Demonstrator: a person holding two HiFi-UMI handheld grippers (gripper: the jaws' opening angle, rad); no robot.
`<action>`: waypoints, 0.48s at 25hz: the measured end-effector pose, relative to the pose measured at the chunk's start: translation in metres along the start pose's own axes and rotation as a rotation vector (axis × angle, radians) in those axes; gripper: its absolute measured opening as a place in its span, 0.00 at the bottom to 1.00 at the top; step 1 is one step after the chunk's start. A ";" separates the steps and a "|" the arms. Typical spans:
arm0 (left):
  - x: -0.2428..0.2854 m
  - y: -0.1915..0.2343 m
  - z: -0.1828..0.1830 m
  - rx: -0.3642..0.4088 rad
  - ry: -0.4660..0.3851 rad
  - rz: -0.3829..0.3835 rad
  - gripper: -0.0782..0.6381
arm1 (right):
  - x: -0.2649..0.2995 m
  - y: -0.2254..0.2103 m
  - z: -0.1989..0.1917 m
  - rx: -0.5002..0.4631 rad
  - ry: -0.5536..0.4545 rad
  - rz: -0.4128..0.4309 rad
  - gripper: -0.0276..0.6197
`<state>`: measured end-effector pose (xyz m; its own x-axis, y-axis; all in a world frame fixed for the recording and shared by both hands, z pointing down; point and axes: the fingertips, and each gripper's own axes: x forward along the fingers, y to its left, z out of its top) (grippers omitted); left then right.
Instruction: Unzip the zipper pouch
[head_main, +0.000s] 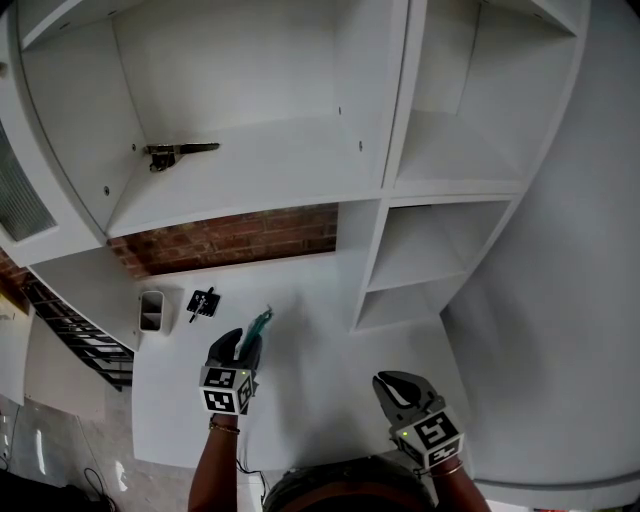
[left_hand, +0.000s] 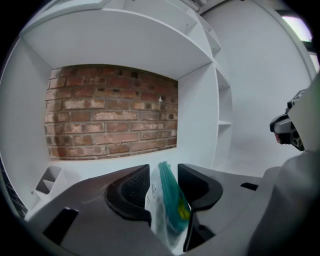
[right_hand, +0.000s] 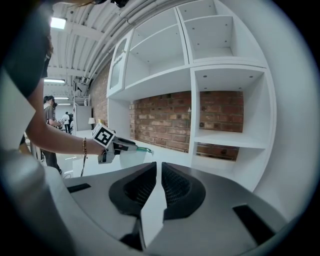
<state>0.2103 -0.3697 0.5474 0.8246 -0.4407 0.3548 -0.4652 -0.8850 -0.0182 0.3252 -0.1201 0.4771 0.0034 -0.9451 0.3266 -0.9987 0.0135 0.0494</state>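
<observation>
A clear zipper pouch (left_hand: 167, 200) with a teal zip strip stands on edge between the jaws of my left gripper (left_hand: 164, 172). The jaws stand a little apart and the pads do not clearly press on it. In the head view the pouch (head_main: 262, 322) sticks out forward from the left gripper (head_main: 240, 345) over the white desk (head_main: 310, 330). The right gripper (head_main: 397, 385) hangs lower right, apart from the pouch, shut with nothing between its pads (right_hand: 158, 167). The right gripper view shows the left gripper (right_hand: 112, 147) and the pouch's teal edge (right_hand: 142, 149) off to the left.
A small white holder (head_main: 152, 310) and a black marker piece (head_main: 201, 302) sit at the desk's back left. White shelving (head_main: 440, 230) rises on the right, with a brick wall (head_main: 240, 238) behind. A metal latch (head_main: 175, 152) lies on the upper shelf. People (right_hand: 50, 112) stand far off.
</observation>
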 end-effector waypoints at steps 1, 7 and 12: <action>0.000 0.000 0.004 0.001 -0.008 -0.001 0.34 | -0.001 0.000 -0.001 0.000 0.001 -0.003 0.09; -0.002 -0.001 0.007 -0.003 -0.011 0.002 0.35 | -0.006 0.002 -0.004 0.015 -0.004 -0.007 0.09; -0.007 -0.002 0.002 -0.004 -0.005 0.005 0.35 | -0.009 0.005 -0.006 0.008 0.001 -0.009 0.09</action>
<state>0.2064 -0.3651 0.5433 0.8238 -0.4461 0.3498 -0.4709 -0.8821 -0.0161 0.3205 -0.1101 0.4801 0.0127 -0.9448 0.3273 -0.9990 0.0021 0.0449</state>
